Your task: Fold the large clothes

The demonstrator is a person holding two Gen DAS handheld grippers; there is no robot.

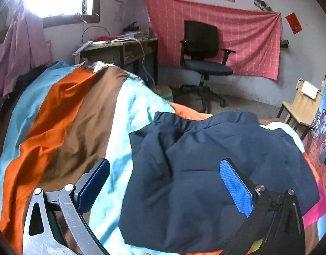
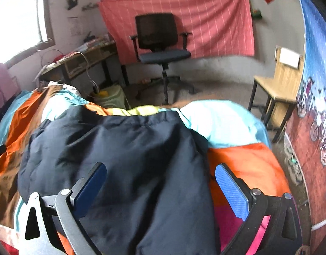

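Note:
A dark navy padded garment (image 1: 201, 170) lies folded in a thick bundle on a bed covered with a striped sheet (image 1: 63, 114) of orange, brown and light blue. My left gripper (image 1: 165, 170) hovers above the garment's left part, jaws wide open, nothing between the blue pads (image 1: 235, 189). In the right wrist view the same navy garment (image 2: 124, 161) fills the middle, and my right gripper (image 2: 160, 172) stands open over its right side, pads (image 2: 231, 193) clear of the cloth. The striped sheet (image 2: 243, 161) shows to the right of it.
A black office chair (image 1: 203, 61) stands before a pink checked cloth (image 1: 237, 40) on the far wall. A cluttered desk (image 1: 120, 46) is at the back left, a wooden chair (image 2: 278, 85) at the right. A patterned wall hanging (image 2: 312, 127) borders the bed's right side.

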